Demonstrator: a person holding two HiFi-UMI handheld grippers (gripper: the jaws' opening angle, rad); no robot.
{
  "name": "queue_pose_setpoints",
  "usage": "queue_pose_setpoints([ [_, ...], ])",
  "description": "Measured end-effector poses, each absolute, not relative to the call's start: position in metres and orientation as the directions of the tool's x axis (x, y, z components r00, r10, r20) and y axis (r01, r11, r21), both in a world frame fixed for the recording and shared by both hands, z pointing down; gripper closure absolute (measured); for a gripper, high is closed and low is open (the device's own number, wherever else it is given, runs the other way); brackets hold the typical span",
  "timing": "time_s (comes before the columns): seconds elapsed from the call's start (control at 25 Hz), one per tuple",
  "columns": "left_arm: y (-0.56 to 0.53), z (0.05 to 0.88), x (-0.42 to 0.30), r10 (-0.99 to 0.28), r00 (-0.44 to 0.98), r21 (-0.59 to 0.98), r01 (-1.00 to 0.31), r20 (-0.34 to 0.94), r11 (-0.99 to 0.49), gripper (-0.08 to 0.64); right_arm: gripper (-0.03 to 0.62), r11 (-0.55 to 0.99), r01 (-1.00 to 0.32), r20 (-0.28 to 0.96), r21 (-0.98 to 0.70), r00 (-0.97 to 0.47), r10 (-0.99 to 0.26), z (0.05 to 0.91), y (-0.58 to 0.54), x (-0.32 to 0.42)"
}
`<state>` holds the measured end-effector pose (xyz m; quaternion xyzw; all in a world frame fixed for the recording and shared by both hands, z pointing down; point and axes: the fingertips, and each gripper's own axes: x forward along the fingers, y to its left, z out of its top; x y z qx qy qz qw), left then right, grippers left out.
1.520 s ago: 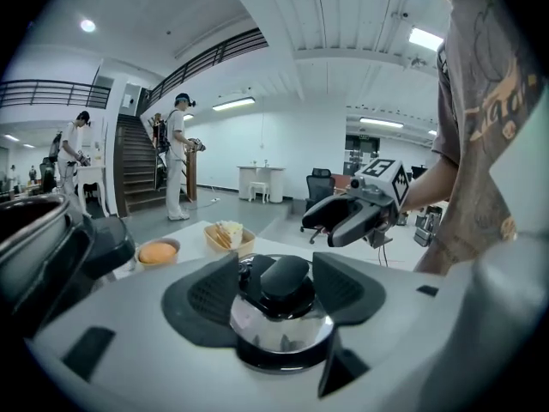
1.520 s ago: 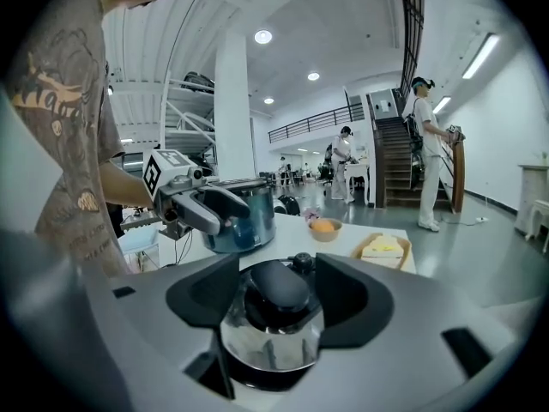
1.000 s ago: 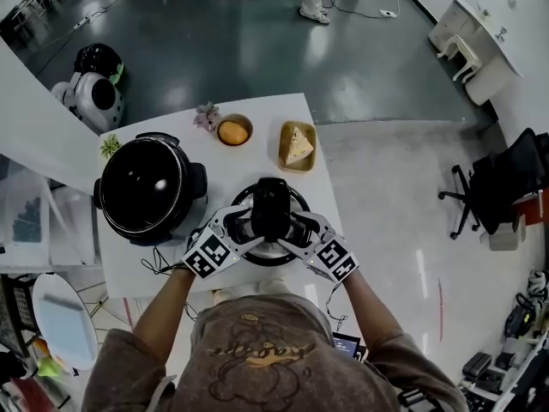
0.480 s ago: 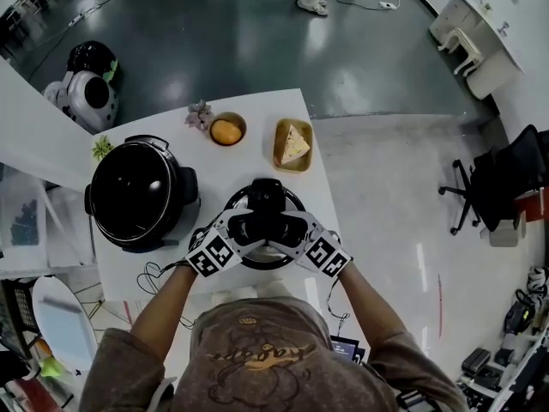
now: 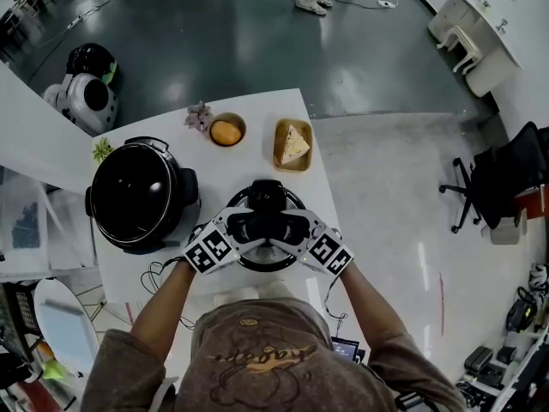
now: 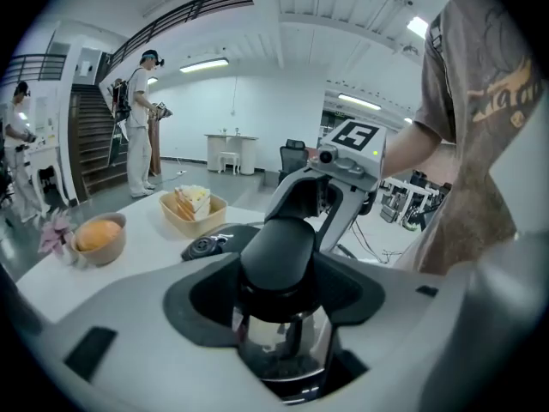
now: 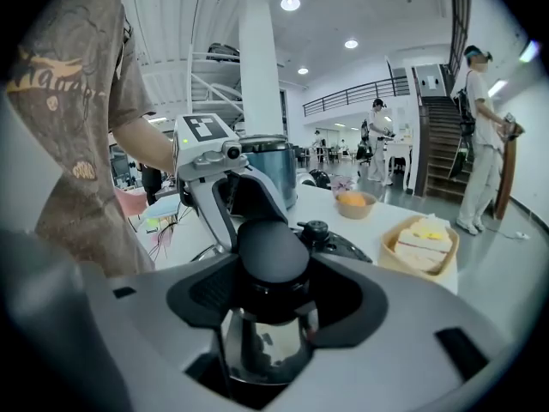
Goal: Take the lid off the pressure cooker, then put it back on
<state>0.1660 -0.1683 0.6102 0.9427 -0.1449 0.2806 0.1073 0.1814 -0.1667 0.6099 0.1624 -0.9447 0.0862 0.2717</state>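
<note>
The left gripper (image 5: 238, 227) and right gripper (image 5: 297, 228) have just been narrowing their jaws, and each now looks pinched on one black end of the handle (image 5: 268, 223) between them. The lid (image 5: 261, 263) lies on the surface (image 5: 257, 157) right beneath them. The open pressure cooker (image 5: 137, 191) stands beyond the left gripper, so I'd guess the lift back comes next.

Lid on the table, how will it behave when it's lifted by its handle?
The lid looks like rigid metal, so probably stiff and heavy for its size. Its black handle sits at the middle, so it should lift fairly level. On the smooth white table it may slide if pushed.
</note>
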Motion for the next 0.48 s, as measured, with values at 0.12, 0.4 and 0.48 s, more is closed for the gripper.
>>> queue_pose_setpoints([
  [0.12,-0.169,0.593,0.166,-0.214,0.81,0.115,-0.326,0.546,-0.939,0.291,0.334,0.93,-0.36,0.535,-0.075,-0.802,-0.267,0.594,-0.167,0.181],
  [0.4,-0.17,0.539,0.165,-0.227,0.814,0.084,-0.319,0.534,-0.944,0.291,0.334,0.918,-0.385,0.499,-0.092,-0.816,-0.292,0.543,-0.167,0.18],
  [0.48,-0.17,0.521,0.165,-0.237,0.819,0.075,-0.321,0.522,-0.944,0.29,0.334,0.917,-0.387,0.484,-0.091,-0.822,-0.299,0.525,-0.168,0.18],
])
